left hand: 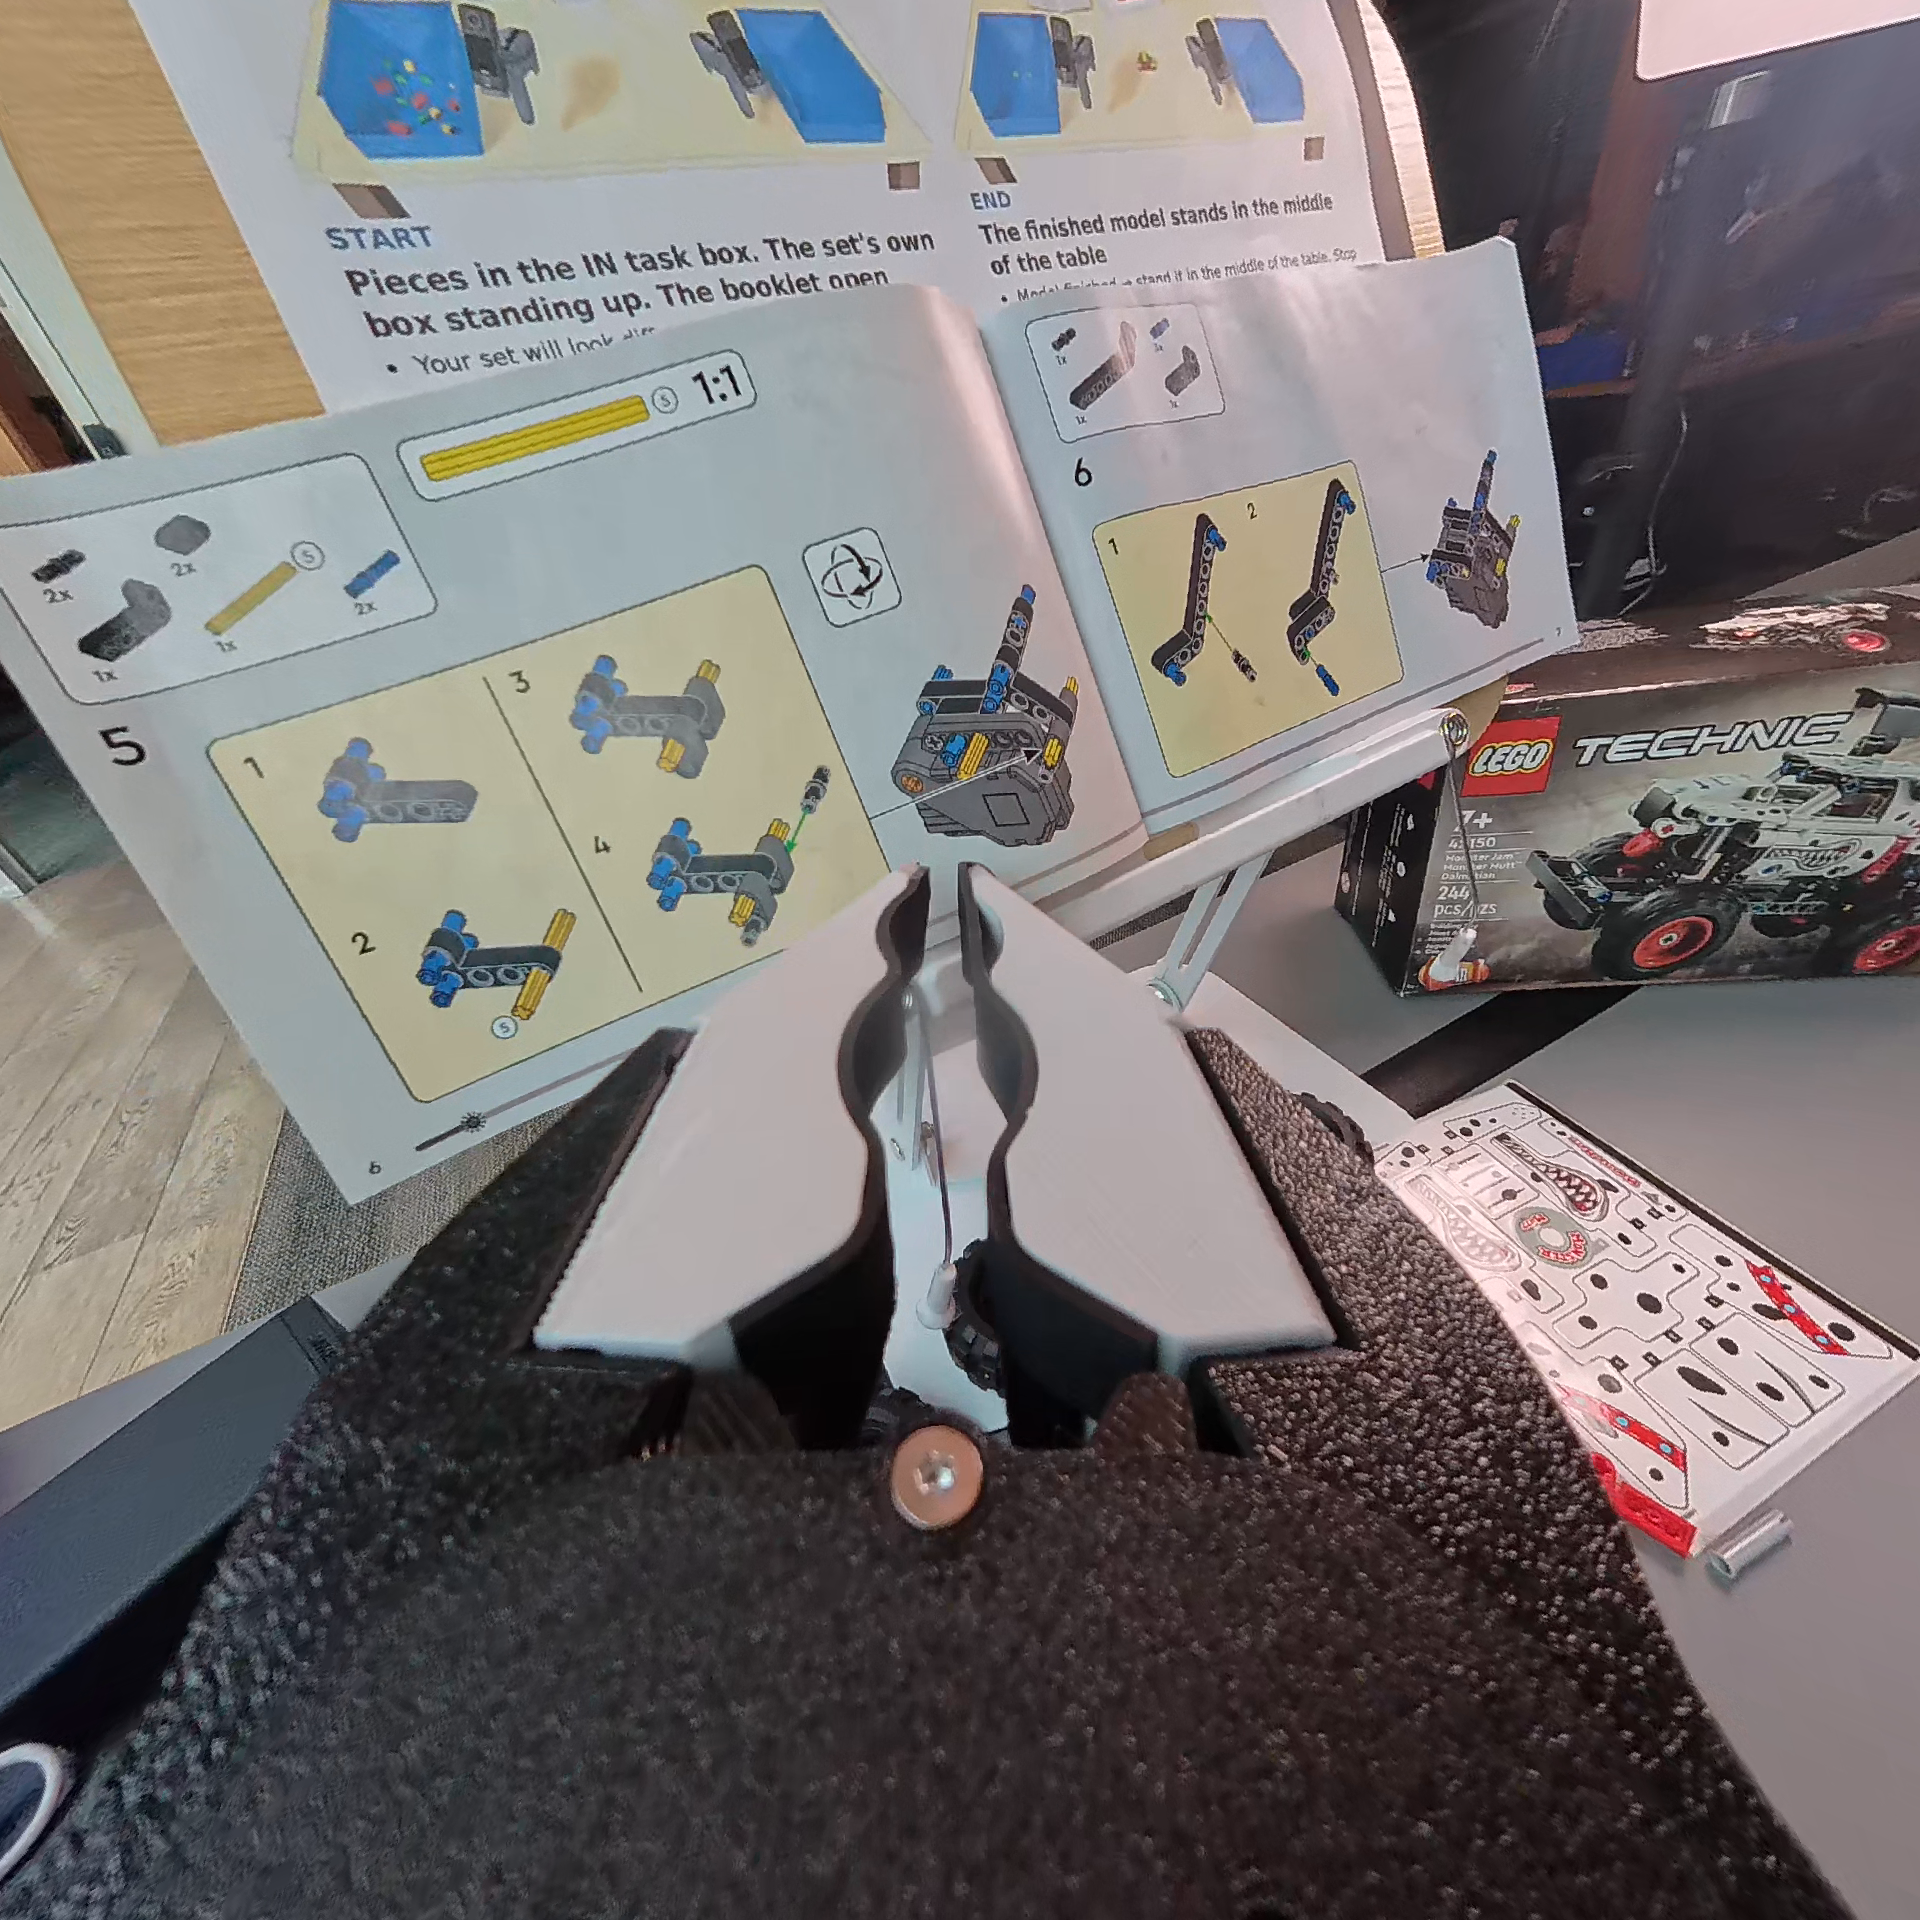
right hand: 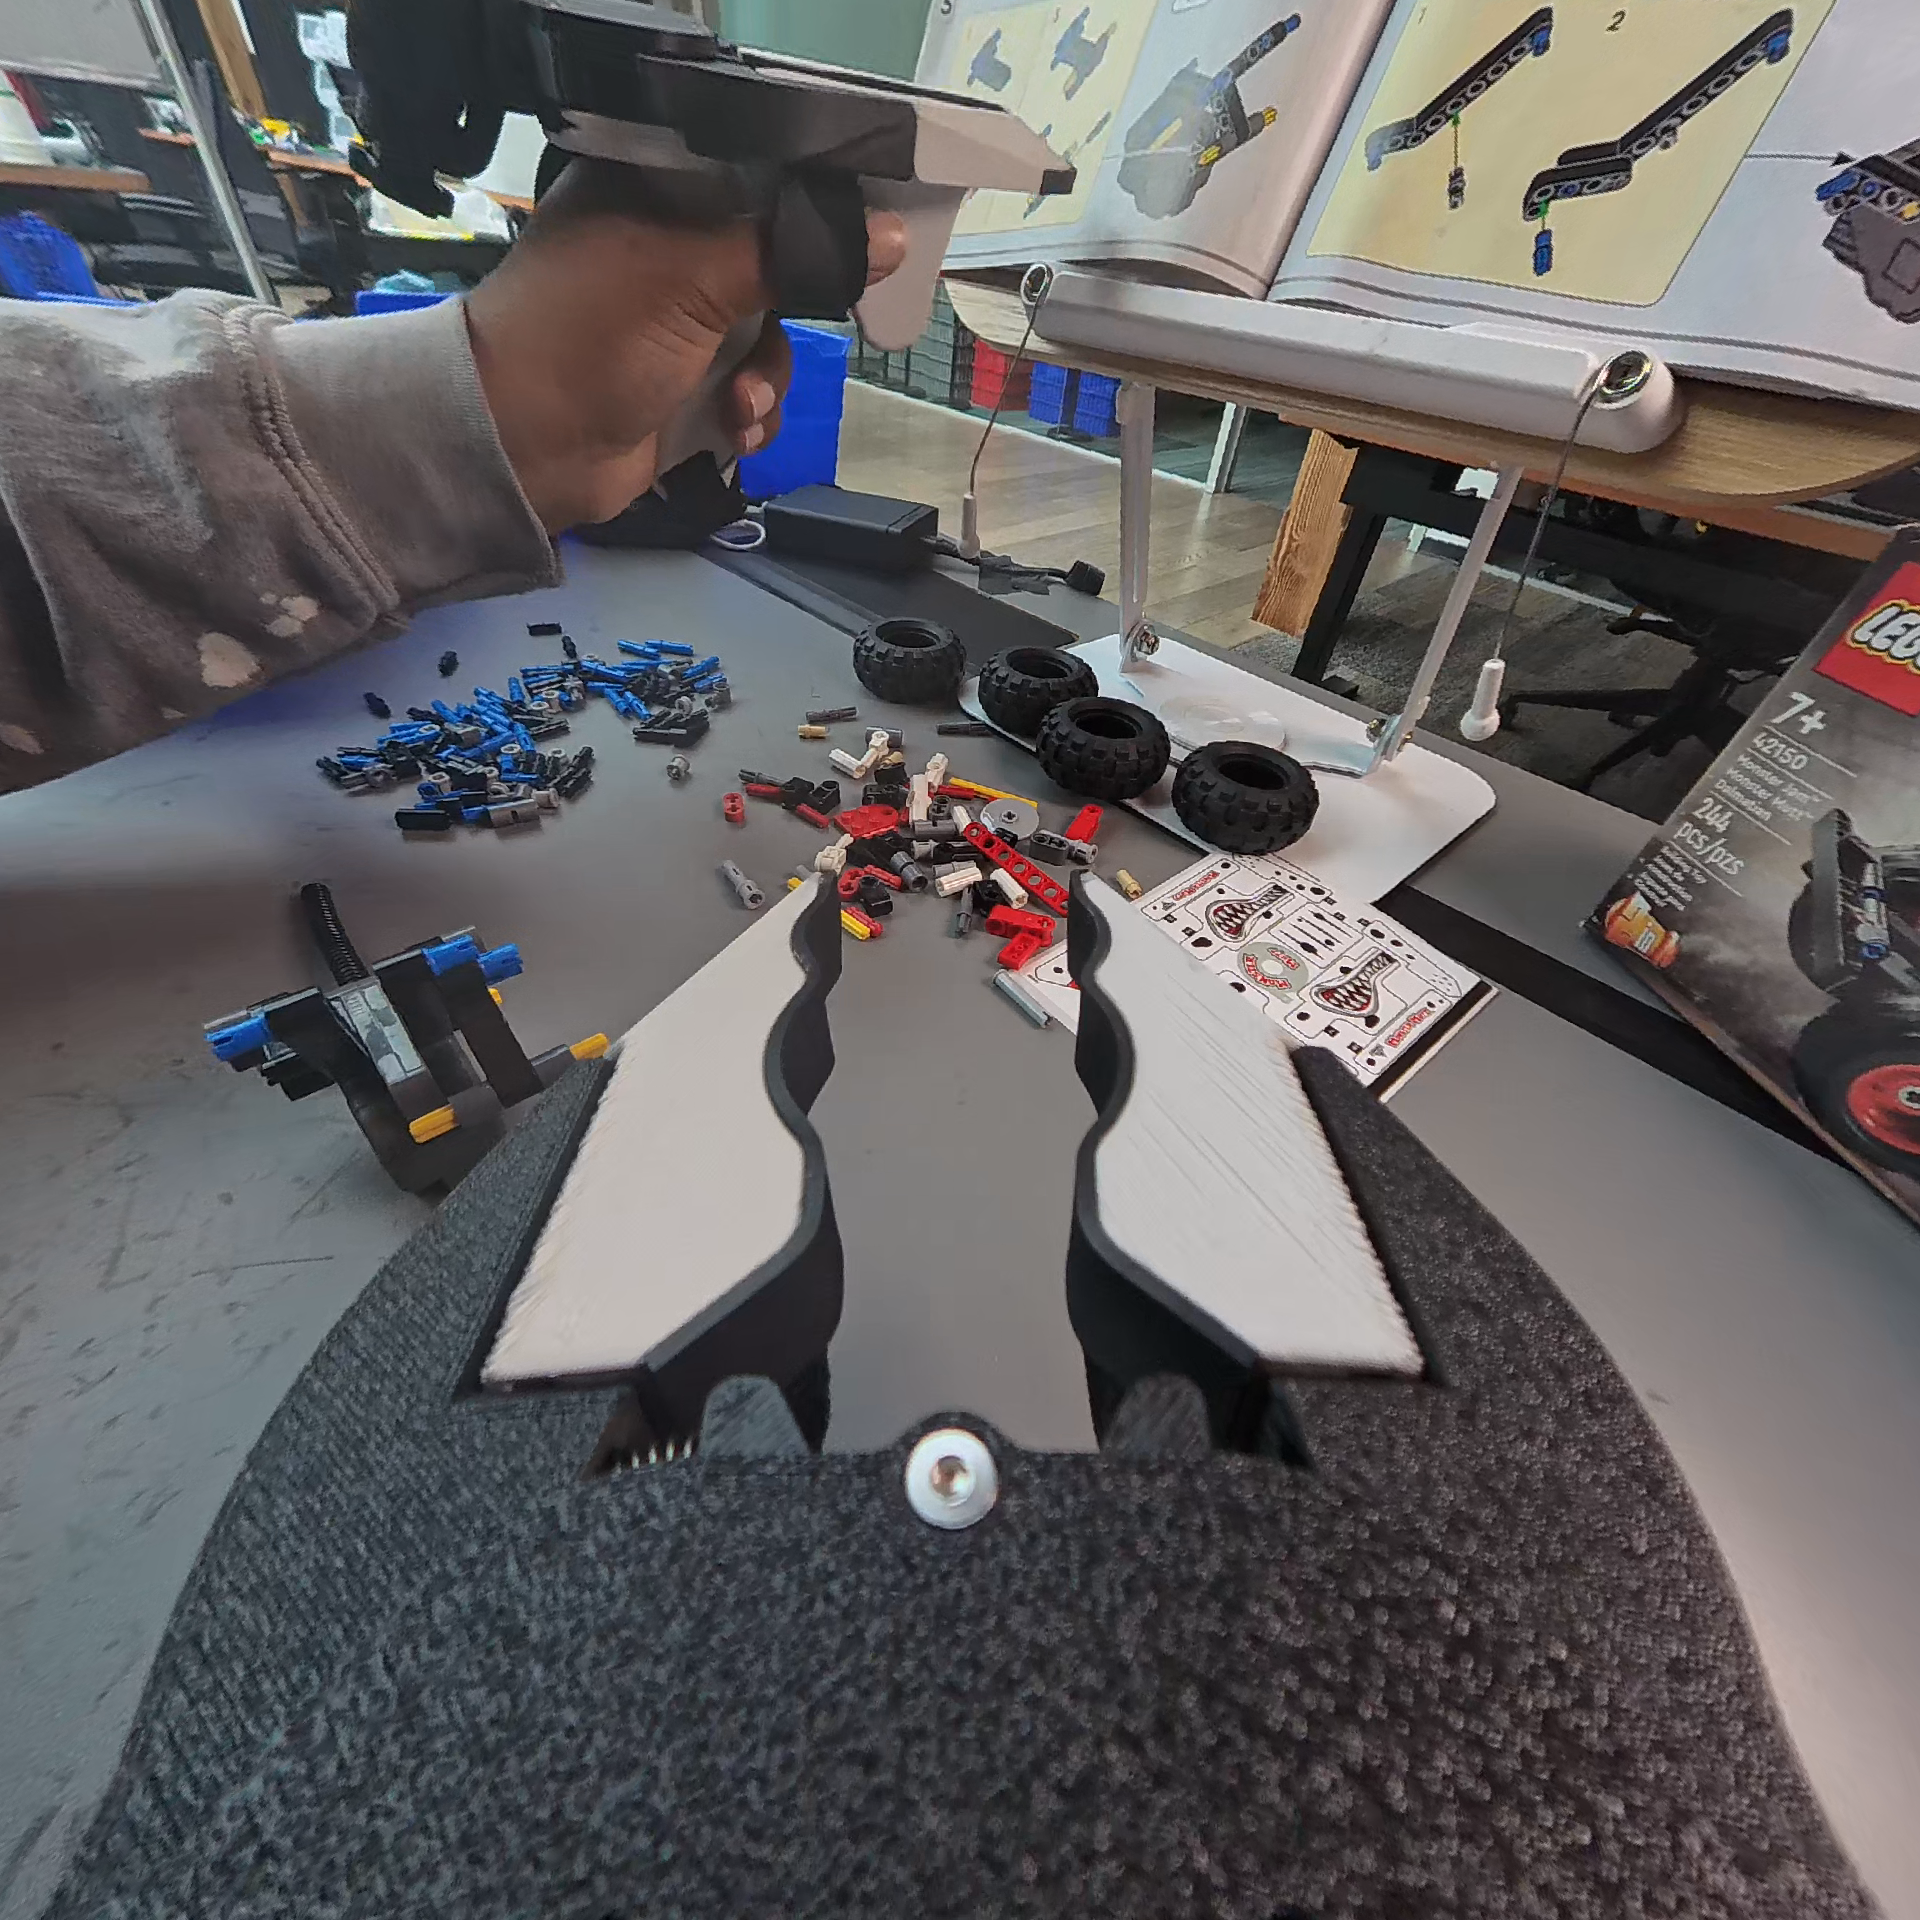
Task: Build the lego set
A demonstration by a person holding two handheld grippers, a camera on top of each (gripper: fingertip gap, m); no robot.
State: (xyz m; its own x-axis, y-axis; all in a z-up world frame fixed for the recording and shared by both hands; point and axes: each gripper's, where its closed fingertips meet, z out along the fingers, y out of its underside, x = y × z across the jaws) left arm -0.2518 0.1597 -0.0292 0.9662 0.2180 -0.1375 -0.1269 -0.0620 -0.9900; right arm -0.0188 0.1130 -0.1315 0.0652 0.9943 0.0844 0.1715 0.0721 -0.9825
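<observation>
My left gripper (left hand: 940, 878) is shut with only a thin slit between its jaws, and it holds nothing. It is raised and points at the open instruction booklet (left hand: 623, 727) on a white stand. In the right wrist view a hand holds it high at the upper left (right hand: 1039, 171). My right gripper (right hand: 951, 888) is open and empty, low over the grey table (right hand: 935, 1091). Just beyond its tips lies a pile of mixed red, white and black pieces (right hand: 935, 831). A partly built black assembly (right hand: 395, 1049) with blue and yellow pins stands to its left.
A heap of blue and black pins (right hand: 509, 738) lies far left. Several black tyres (right hand: 1101, 743) sit on the stand's base (right hand: 1403, 800). A sticker sheet (right hand: 1299, 956) and the set's box (right hand: 1808, 883) are on the right. A small grey tube (left hand: 1751, 1543) lies by the sheet.
</observation>
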